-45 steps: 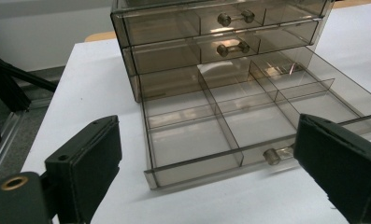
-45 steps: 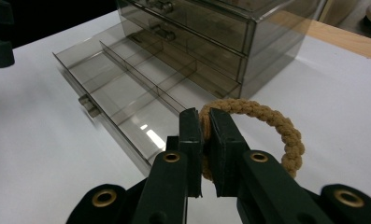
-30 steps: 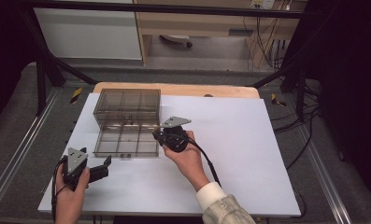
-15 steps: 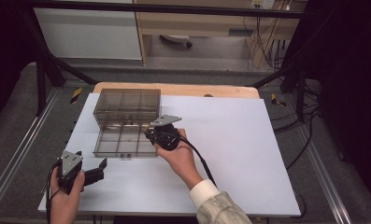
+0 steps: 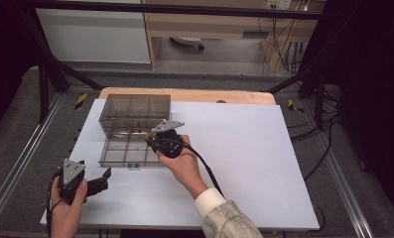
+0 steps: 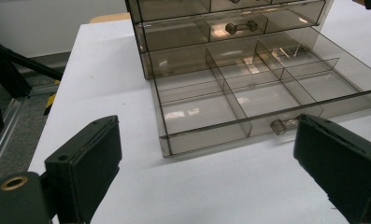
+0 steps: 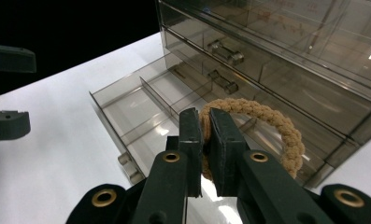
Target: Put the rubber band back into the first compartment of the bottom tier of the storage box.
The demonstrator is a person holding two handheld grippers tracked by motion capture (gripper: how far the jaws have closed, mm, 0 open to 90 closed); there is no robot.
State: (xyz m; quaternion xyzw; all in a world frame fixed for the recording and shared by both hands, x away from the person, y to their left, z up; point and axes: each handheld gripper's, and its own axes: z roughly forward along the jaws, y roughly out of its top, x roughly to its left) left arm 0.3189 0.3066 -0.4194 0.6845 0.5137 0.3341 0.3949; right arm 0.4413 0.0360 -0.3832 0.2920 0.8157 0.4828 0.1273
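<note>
Rope ring [image 7: 267,126] pinched in right hand-held gripper [image 7: 205,135] over open drawer [image 7: 141,109]

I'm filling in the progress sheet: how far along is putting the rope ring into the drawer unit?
Done: the bottom drawer stands pulled out, its compartments bare. In hand: the right gripper is shut on the rope ring, holding it over that drawer. The left gripper waits open beside it. Left: releasing the ring into a compartment, probably then shutting the drawer.

Table [image 5: 244,148] evenly bright; dark surroundings; glare on drawer [image 6: 248,98]; slightly soft.
</note>
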